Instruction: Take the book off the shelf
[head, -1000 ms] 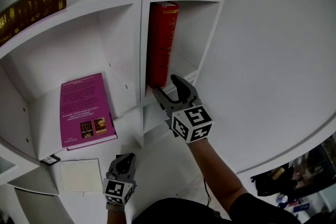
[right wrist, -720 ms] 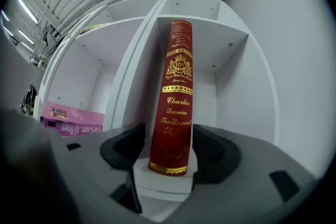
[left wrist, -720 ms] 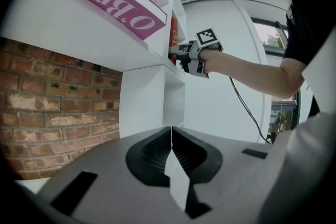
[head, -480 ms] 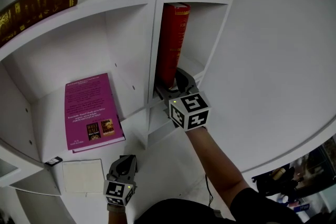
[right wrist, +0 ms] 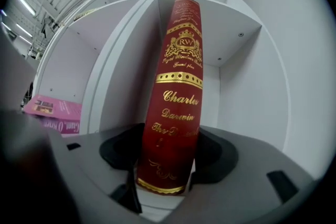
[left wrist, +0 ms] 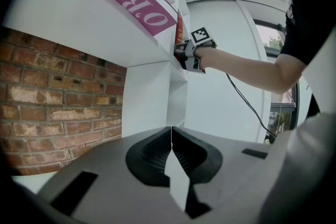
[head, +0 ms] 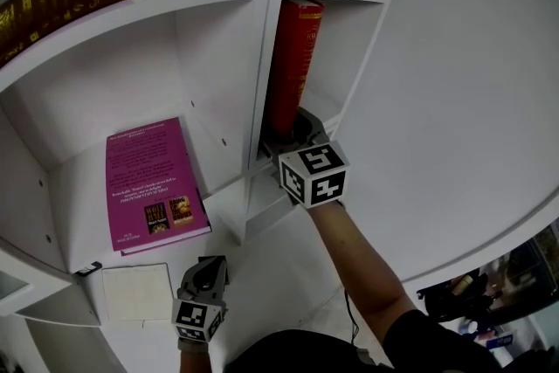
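Head view, at a white shelf unit (head: 214, 65): the right tool (head: 295, 134) has closed in on the red book (head: 293, 57), which a second ago stood just ahead of its open jaws. Now the jaws sit either side of the lower spine, narrowed to the book's thickness. Right gripper view shows the gold-lettered spine filling the gap, and both pads appear to press on the covers, though the line of contact lies in shadow. The book stands upright in the narrow compartment, just beside the left divider, in the same place as before. The left tool (head: 201, 288) hangs low below the shelves where it was, its jaws fully together on nothing. A pink book (head: 148, 183) lies flat in the wide compartment to the left, well apart from both tools.
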A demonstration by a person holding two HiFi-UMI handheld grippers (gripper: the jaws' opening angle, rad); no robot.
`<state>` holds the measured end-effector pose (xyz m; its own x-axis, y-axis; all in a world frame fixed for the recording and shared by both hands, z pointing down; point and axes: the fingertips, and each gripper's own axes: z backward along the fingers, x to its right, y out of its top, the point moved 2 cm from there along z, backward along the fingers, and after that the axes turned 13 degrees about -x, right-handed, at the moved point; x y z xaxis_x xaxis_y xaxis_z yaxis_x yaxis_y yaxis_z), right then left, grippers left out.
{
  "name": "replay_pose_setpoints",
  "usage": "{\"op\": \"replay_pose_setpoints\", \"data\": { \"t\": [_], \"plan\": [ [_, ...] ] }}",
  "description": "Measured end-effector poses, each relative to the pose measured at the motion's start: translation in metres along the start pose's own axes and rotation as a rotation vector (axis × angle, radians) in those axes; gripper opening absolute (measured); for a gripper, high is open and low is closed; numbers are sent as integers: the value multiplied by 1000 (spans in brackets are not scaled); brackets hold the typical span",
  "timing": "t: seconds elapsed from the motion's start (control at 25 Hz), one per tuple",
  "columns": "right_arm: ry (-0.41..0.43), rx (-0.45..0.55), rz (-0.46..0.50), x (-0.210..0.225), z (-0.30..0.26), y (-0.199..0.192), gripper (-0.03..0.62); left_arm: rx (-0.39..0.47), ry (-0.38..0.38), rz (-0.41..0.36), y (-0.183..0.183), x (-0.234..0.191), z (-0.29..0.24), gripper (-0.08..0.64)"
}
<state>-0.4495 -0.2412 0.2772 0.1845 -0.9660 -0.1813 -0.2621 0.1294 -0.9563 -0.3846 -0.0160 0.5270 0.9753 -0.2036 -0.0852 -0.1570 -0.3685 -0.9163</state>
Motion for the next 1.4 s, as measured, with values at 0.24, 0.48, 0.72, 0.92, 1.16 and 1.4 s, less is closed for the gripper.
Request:
{"op": "replay_pose_setpoints", "data": {
  "t": [0.24,0.48,0.72,0.92,1.16,1.4],
  "plan": [
    [-11,11,0,1,2,-1,239,30,-14,-13,0,0,-2,11],
    [8,15,-17,1,11,-3,221,2,-45,-9,-3,7,-3,11],
    [7,17,-23,4,30,-8,210,1,-65,-18,-3,15,-6,9],
    [9,20,-26,11,50,-14,206,-2,-83,-36,1,29,-12,11],
    [2,30,-19,21,82,-23,202,-4,-96,-57,8,53,-19,9],
    [-13,36,-13,39,120,-35,199,-18,-128,-76,11,91,-29,9]
  ]
}}
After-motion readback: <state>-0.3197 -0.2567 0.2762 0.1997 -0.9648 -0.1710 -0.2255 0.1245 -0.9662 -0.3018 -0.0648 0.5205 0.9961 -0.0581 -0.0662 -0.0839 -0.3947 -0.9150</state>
